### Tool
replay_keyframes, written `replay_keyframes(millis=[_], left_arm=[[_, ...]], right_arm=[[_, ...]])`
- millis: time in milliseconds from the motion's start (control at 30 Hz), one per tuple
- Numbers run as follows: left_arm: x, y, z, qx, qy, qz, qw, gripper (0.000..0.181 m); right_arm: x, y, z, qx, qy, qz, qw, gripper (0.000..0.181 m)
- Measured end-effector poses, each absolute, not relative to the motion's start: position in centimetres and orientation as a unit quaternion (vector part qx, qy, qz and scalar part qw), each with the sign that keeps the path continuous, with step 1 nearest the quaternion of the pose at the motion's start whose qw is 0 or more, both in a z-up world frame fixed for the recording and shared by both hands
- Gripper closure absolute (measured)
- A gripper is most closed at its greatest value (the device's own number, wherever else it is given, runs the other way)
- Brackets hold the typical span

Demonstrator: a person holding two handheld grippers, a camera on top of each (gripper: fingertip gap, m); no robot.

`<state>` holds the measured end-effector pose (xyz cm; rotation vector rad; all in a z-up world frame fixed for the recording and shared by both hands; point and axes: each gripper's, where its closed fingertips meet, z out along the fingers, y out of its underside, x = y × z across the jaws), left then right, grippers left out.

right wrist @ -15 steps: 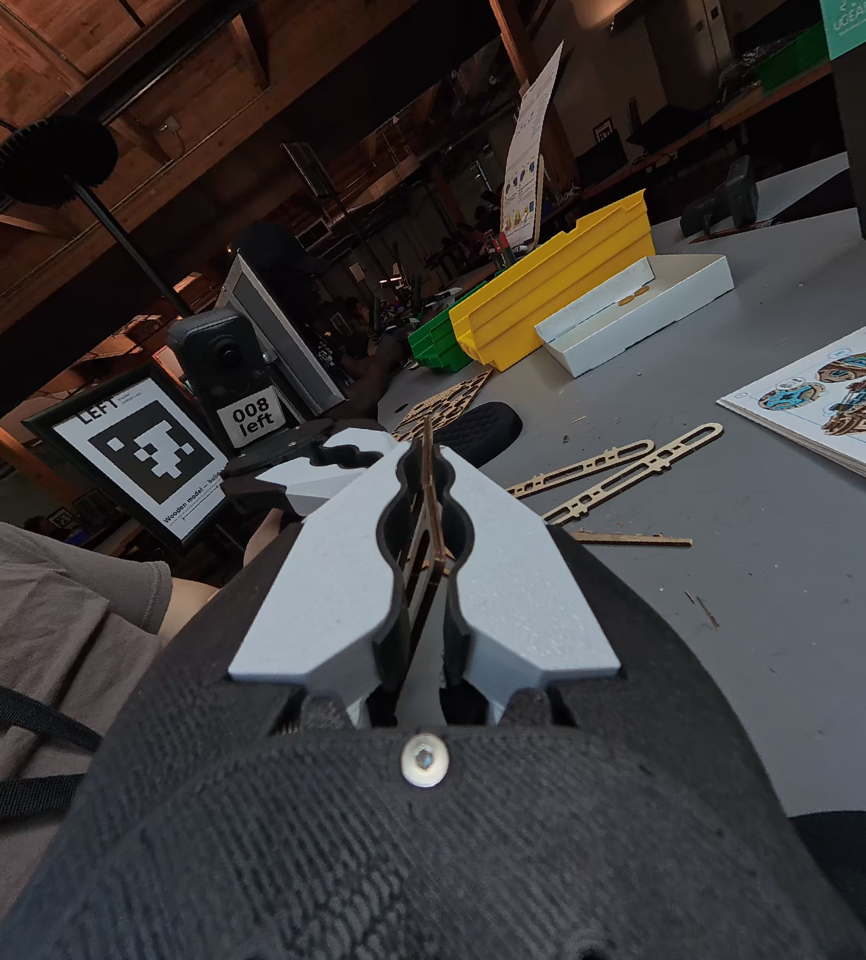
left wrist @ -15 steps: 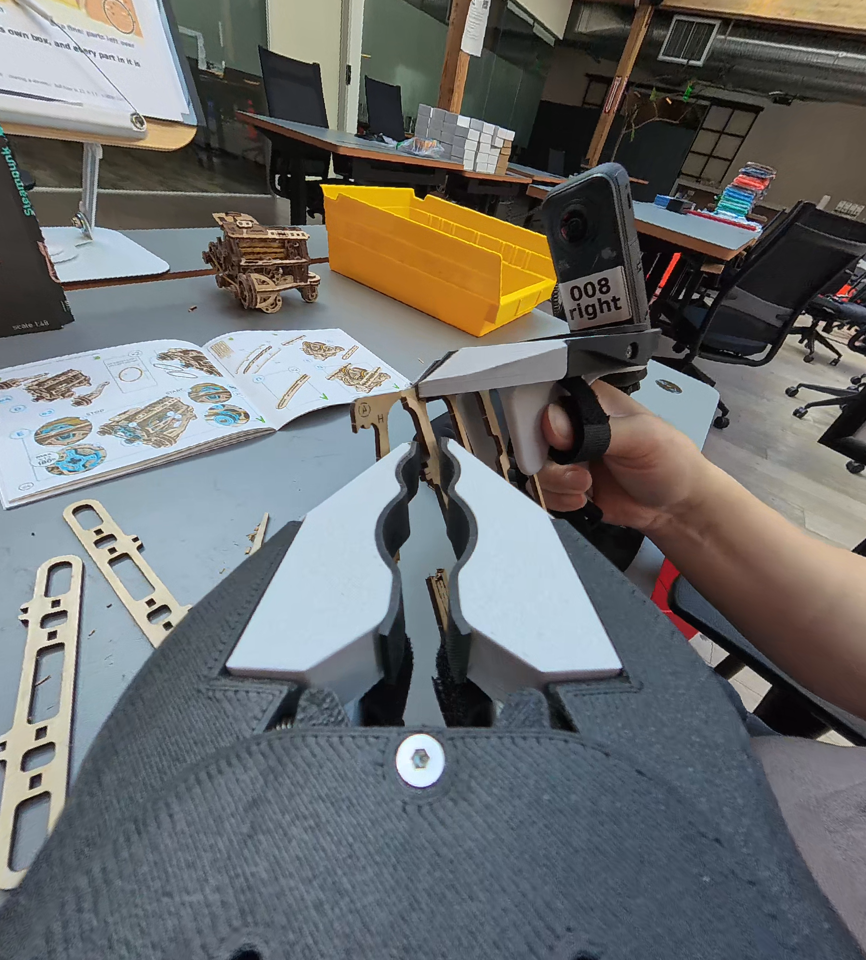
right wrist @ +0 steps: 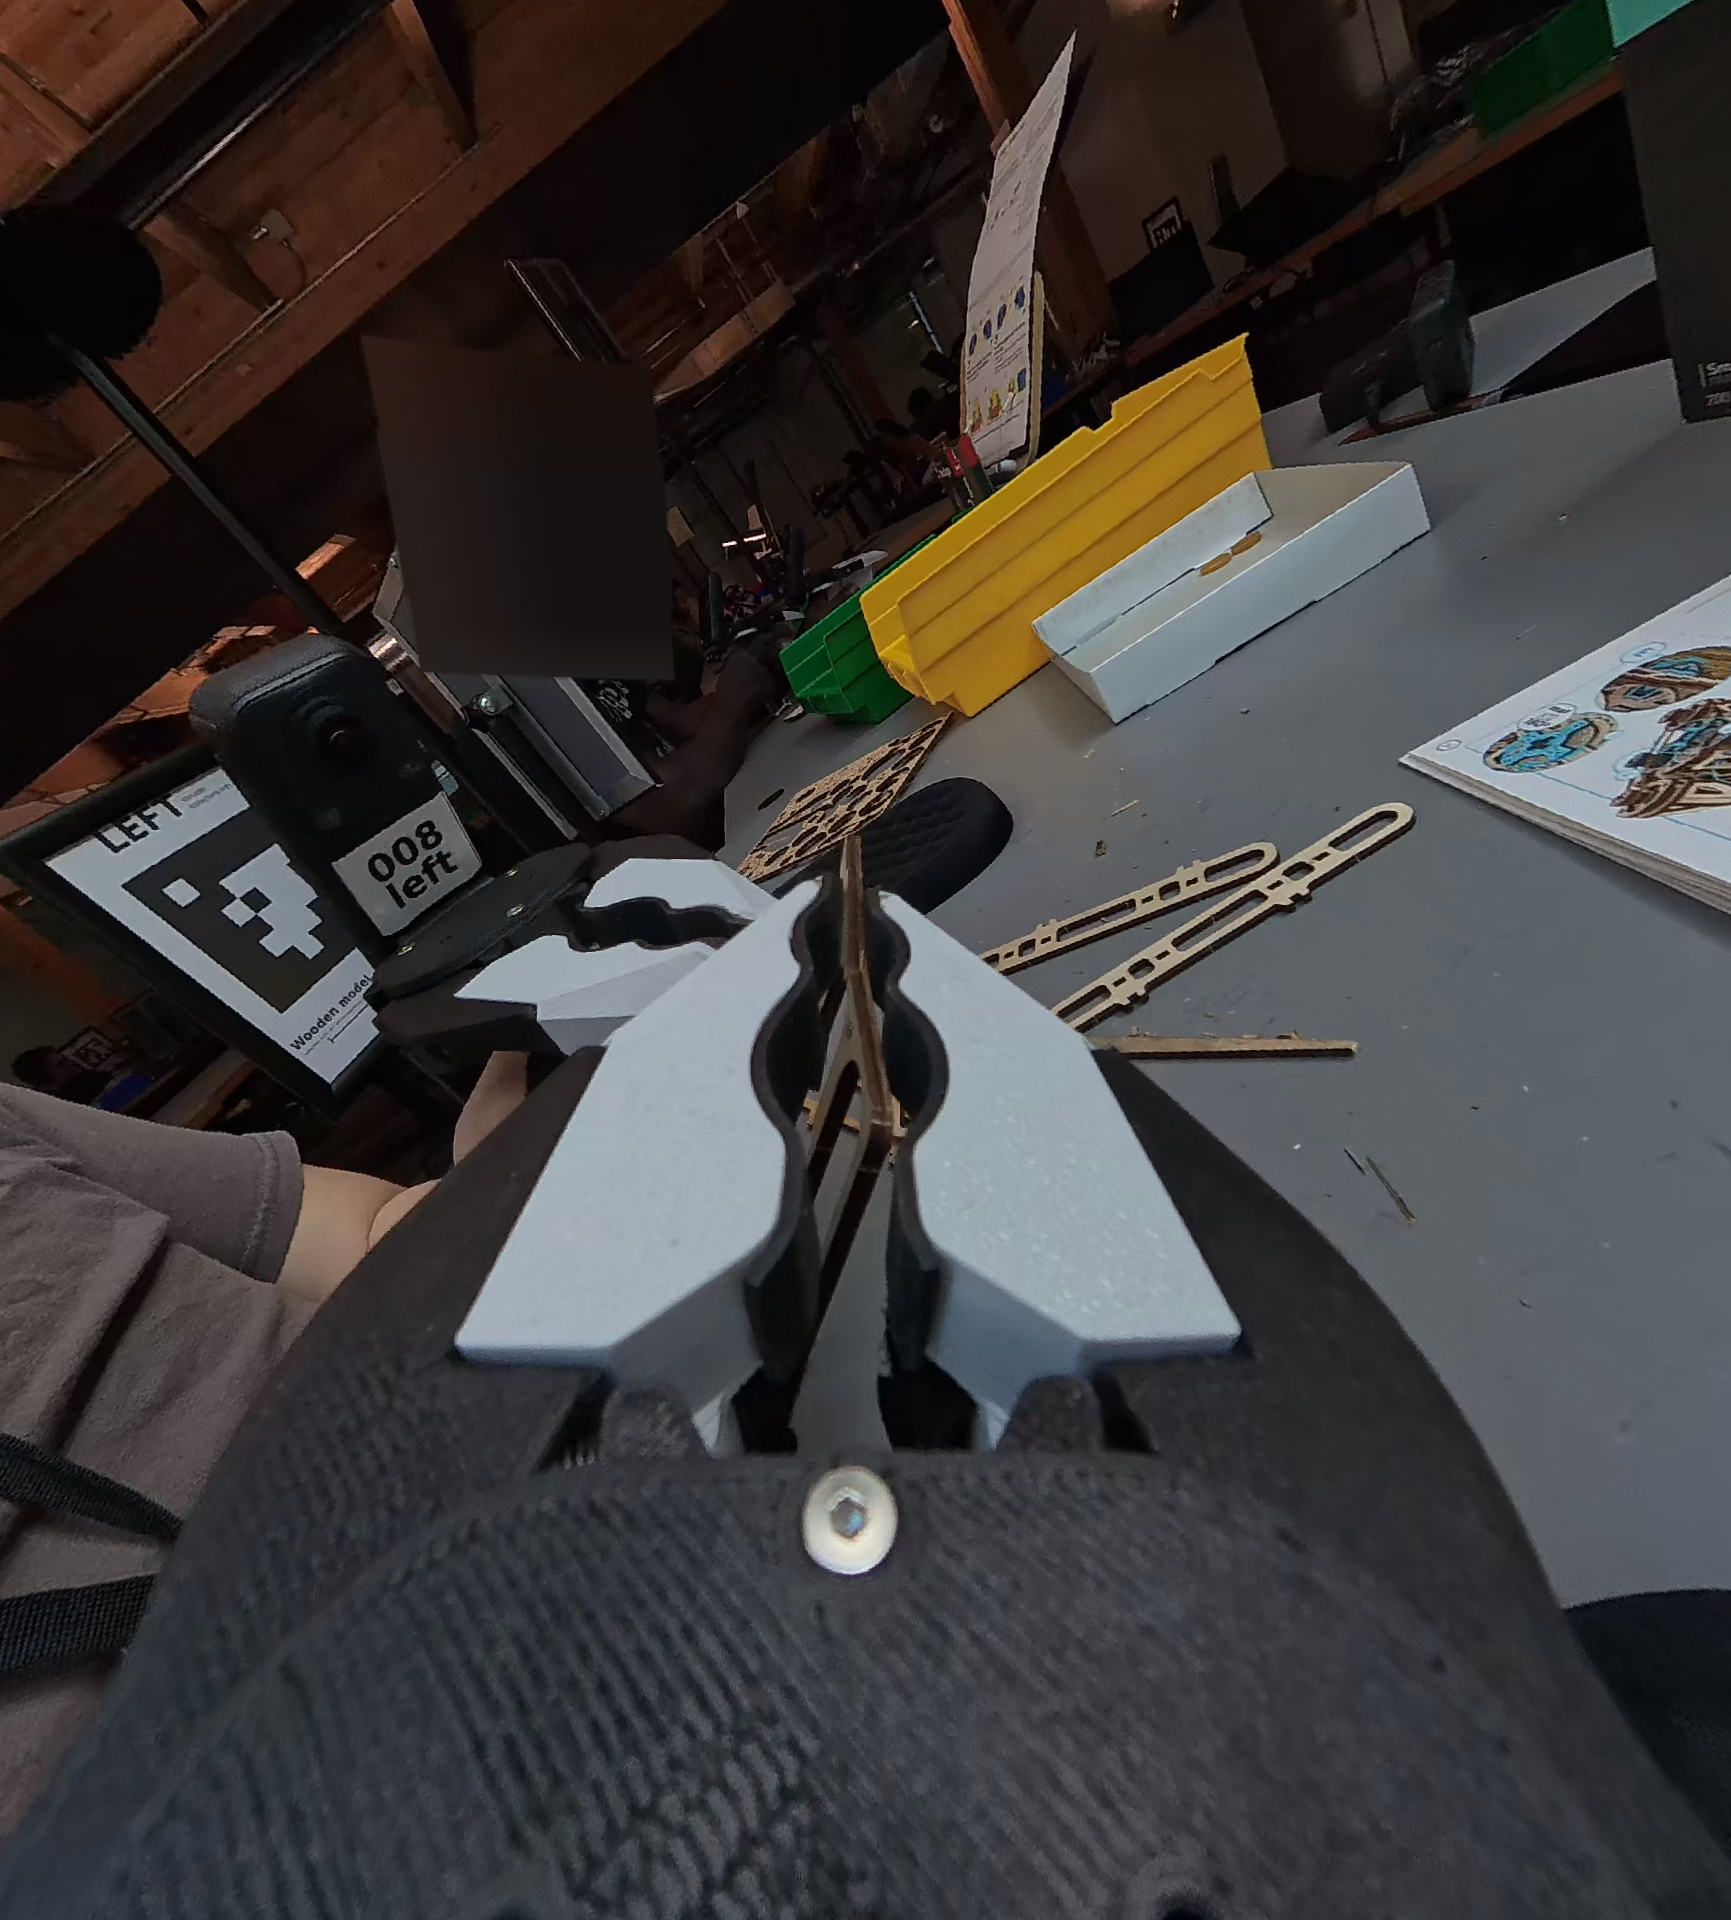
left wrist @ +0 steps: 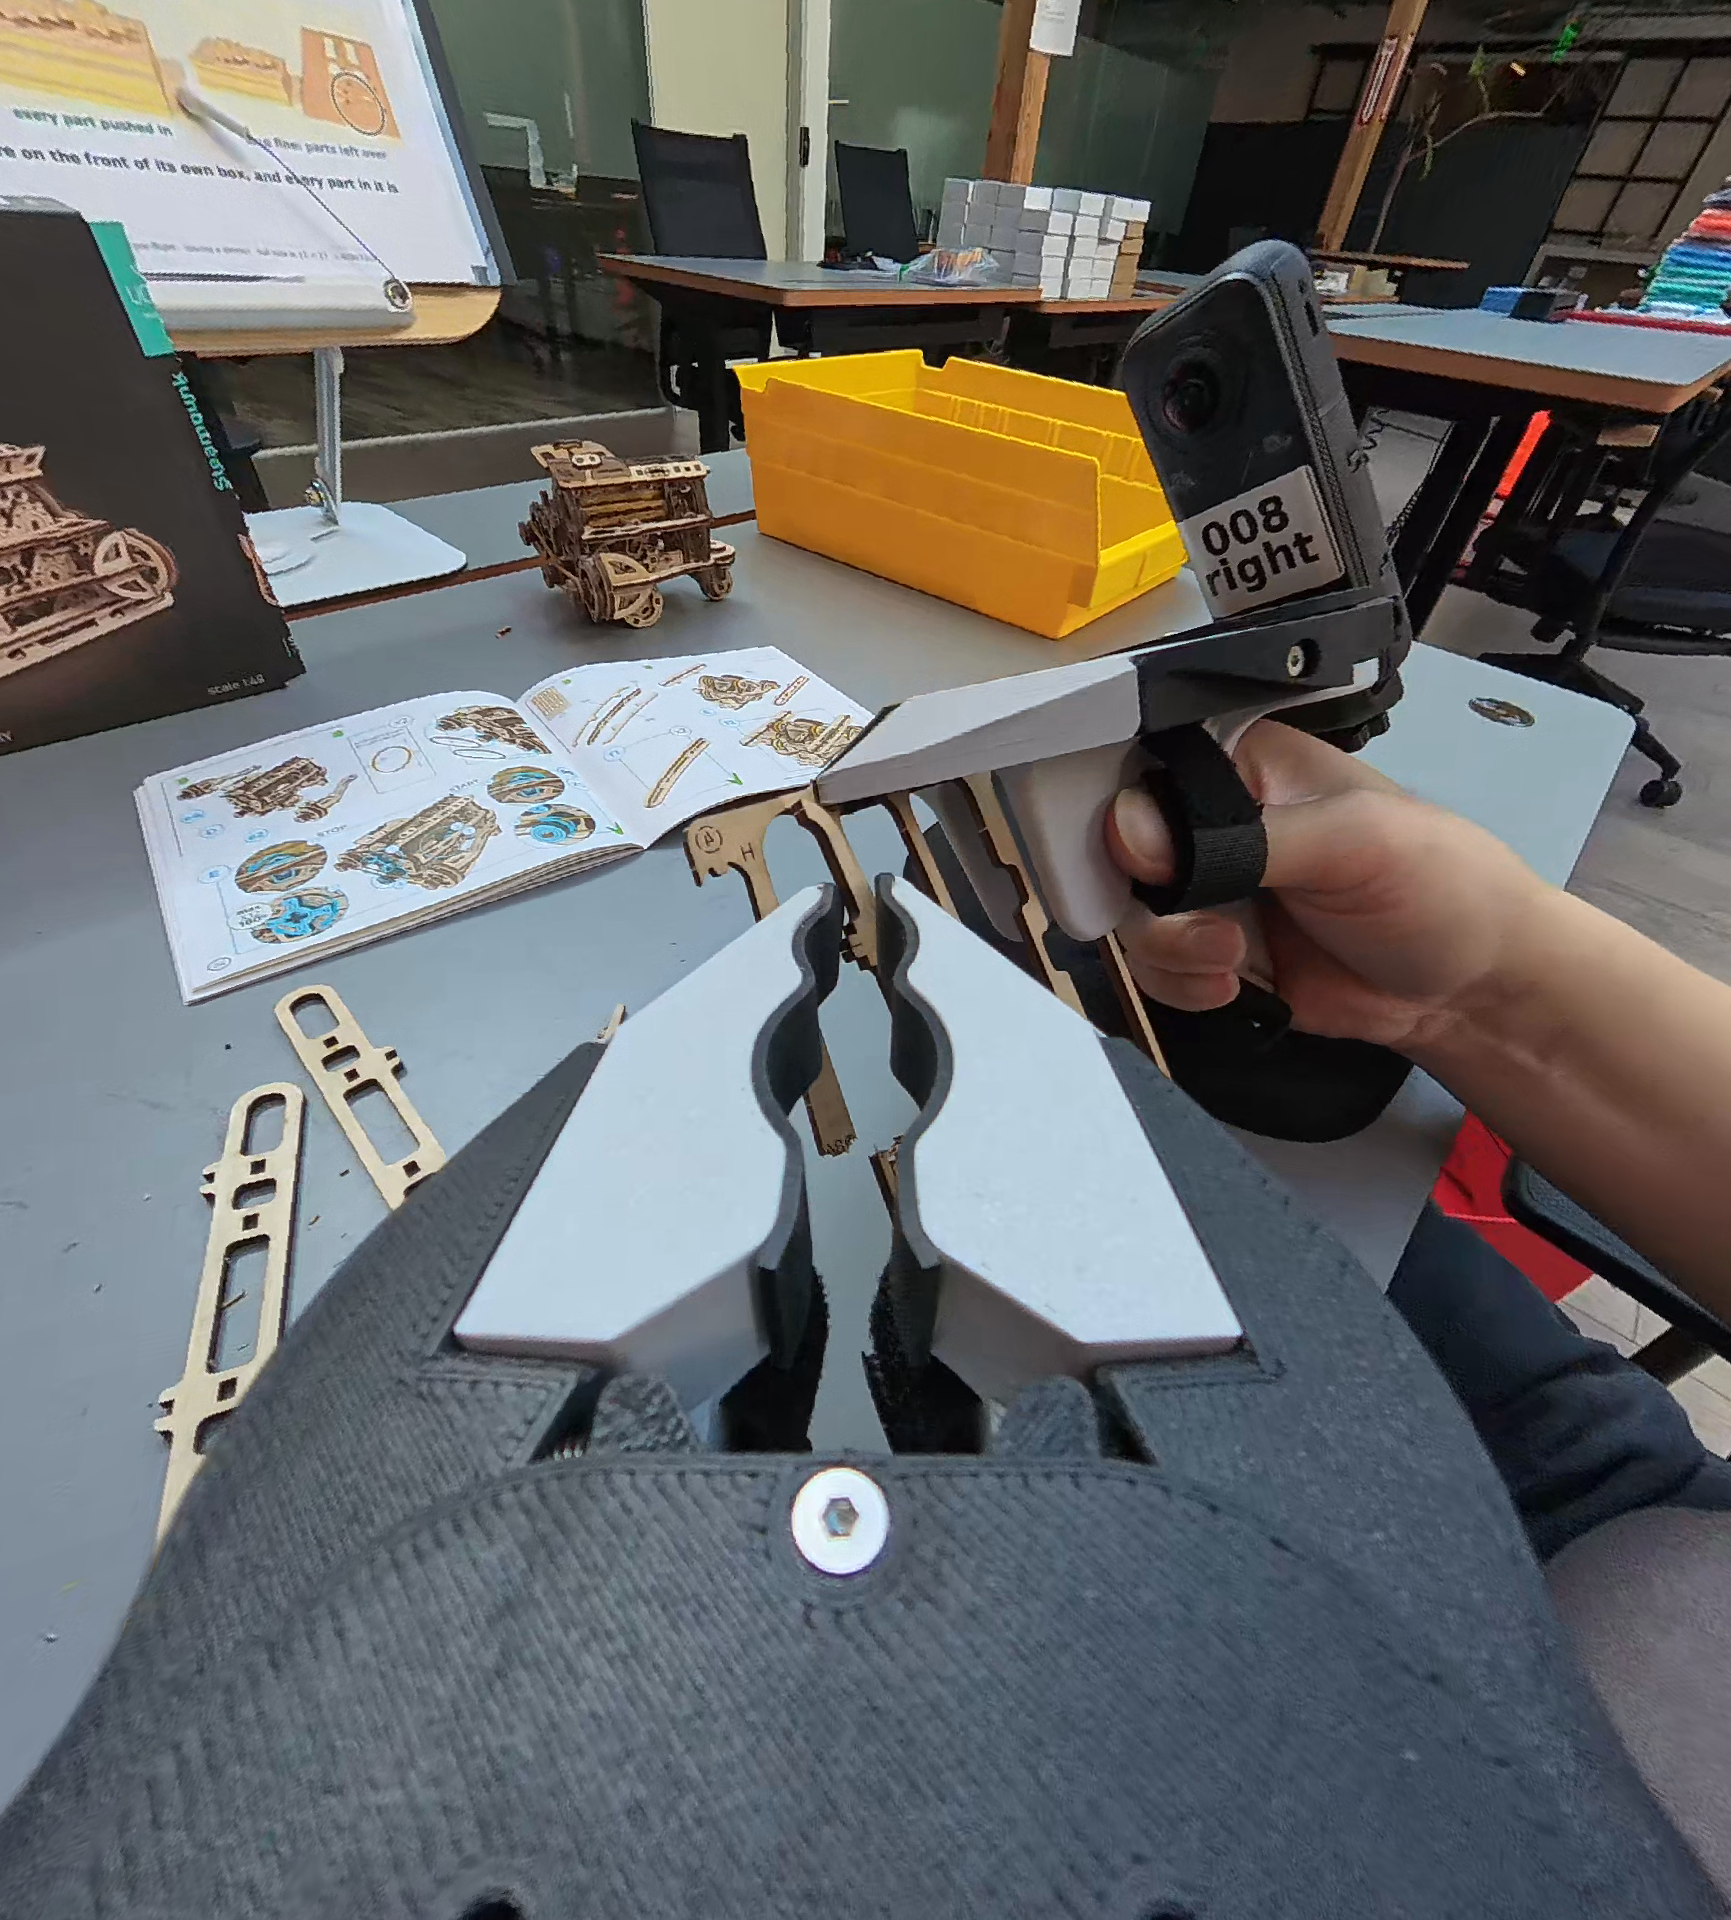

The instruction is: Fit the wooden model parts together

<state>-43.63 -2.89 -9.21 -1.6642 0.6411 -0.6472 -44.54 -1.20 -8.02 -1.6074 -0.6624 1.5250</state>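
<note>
progress: early-to-mid, by the look of it; two flat wooden parts held edge to edge above the worktop [left wrist: 549, 1049], joint not visibly seated
done: parts lifted clear of the worktop, brought together between the two tongs
left: seating the joint; two slotted strips [left wrist: 248, 1247] lying loose on the worktop, plus a cut sheet [right wrist: 845, 790] farther off, likely more to add
left tongs [left wrist: 853, 914]: nearly closed, pinching a thin wooden strip [left wrist: 825, 1081] at the tips; lower end of strip visible in the gap between the fingers
right tongs [right wrist: 848, 914]: closed on a wooden frame part [right wrist: 861, 1029] held edge-on, top poking out past the tips
right tongs, left-wrist view: fingers [left wrist: 975, 727] come in from the right, level; frame part [left wrist: 747, 852] hangs below them, touching or just beside the strip; exact contact hard to tell
right hand [left wrist: 1328, 883]: wrapped round the grip, index finger through the trigger strap, forearm coming in from lower right
left tongs pose: pointed forward and slightly up, off the worktop edge
reference: open instruction booklet [left wrist: 445, 800] and a finished wooden model [left wrist: 627, 545] beyond, near a yellow bin [left wrist: 944, 488]
risk: thin plywood, tabs could snap if forced off-axis
</note>
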Motion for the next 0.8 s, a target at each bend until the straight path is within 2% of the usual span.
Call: replay_keyframes(millis=[67, 200, 300, 467, 800], left_arm=[[-43.5, -3.1, -9.2, -0.711, 0.281, -0.299, 0.571, 0.177], [-43.1, -4.6, -9.7, -0.714, 0.315, -0.425, 0.460, 0.172], [-43.3, -5.5, -9.7, -0.713, 0.345, -0.454, 0.408, 0.171], [-43.5, -5.5, -10.3, -0.727, 0.396, -0.390, 0.402, 0.177], [-43.4, -5.8, -9.5, -0.715, 0.379, -0.445, 0.383, 0.180]], right_arm=[[-44.5, -1.4, -7.9, -0.632, -0.263, 0.611, 0.399, 0.181], [-44.2, -2.3, -8.1, -0.625, -0.281, 0.622, 0.380, 0.181], [-44.3, -2.9, -8.0, -0.618, -0.290, 0.630, 0.370, 0.181], [-44.5, -3.1, -8.1, -0.624, -0.308, 0.615, 0.371, 0.181], [-44.4, -3.2, -7.7, -0.622, -0.317, 0.614, 0.368, 0.181]])
